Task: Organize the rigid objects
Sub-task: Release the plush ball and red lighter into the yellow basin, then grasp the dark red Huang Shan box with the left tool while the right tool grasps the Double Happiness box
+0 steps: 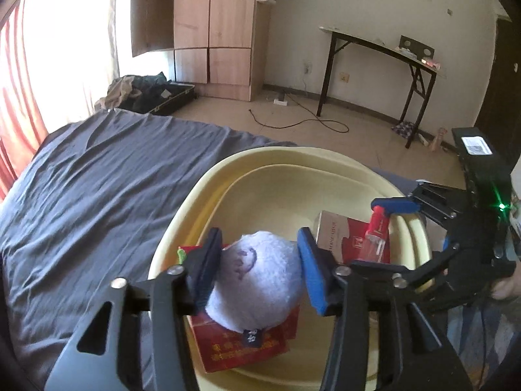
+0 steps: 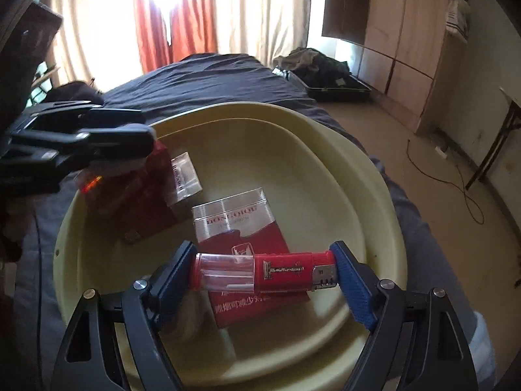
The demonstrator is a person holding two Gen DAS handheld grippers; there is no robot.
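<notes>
A cream plastic basin point(image 1: 192, 202) point(image 2: 368, 176) sits on a bed with a dark grey sheet. My left gripper point(image 1: 259, 268) is shut on a white fluffy ball point(image 1: 257, 280) with a dark tag, held over a red box point(image 1: 241, 348) in the basin. My right gripper point(image 2: 263, 273) is shut on a red lighter point(image 2: 283, 272) with a clear end, gripped lengthwise and held above a red and silver pack point(image 2: 234, 221) in the basin. The right gripper also shows in the left wrist view point(image 1: 384, 215). A small clear packet point(image 2: 185, 176) lies by the red box point(image 2: 136, 202).
The grey sheet point(image 1: 114, 179) spreads left of the basin. An open suitcase point(image 1: 162, 97) with clothes lies on the floor by a wooden wardrobe point(image 1: 211, 26). A folding table point(image 1: 384, 65) stands by the far wall, with a cable point(image 1: 293, 120) on the floor.
</notes>
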